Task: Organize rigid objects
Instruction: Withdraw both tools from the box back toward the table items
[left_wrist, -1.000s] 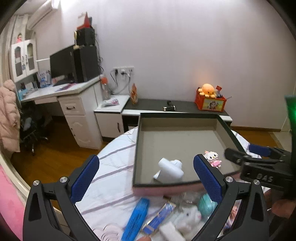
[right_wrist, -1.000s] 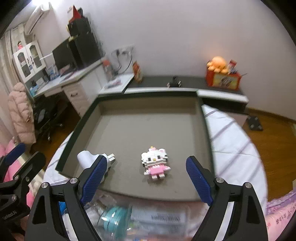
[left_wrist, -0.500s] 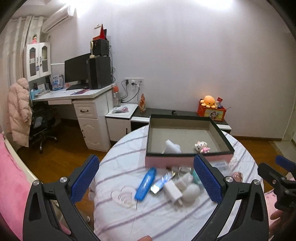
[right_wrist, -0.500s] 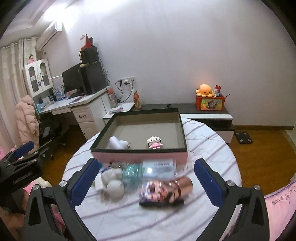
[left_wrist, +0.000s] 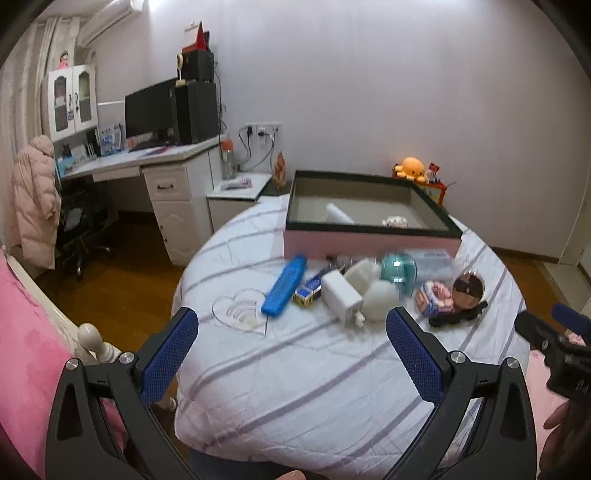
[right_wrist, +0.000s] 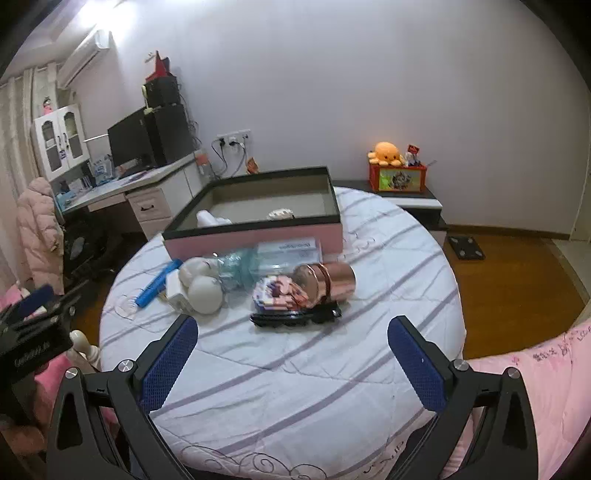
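A bedroom, with a round desk (right_wrist: 295, 369) in striped cloth. The pink tray (right_wrist: 255, 236) holds two small toys; the clutter (right_wrist: 258, 280) waits just before it. Left gripper (left_wrist: 291, 350) and right gripper (right_wrist: 291, 354) hang released, empty, between picks.

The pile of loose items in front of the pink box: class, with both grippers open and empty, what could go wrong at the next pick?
1. The copper cylinder lies on its side, resting on the black comb; it might roll if nudged.
2. The white charger, white ball and teal case touch, so wide jaws may catch a neighbour.
3. The clear heart lies flat and may be hard to grip.
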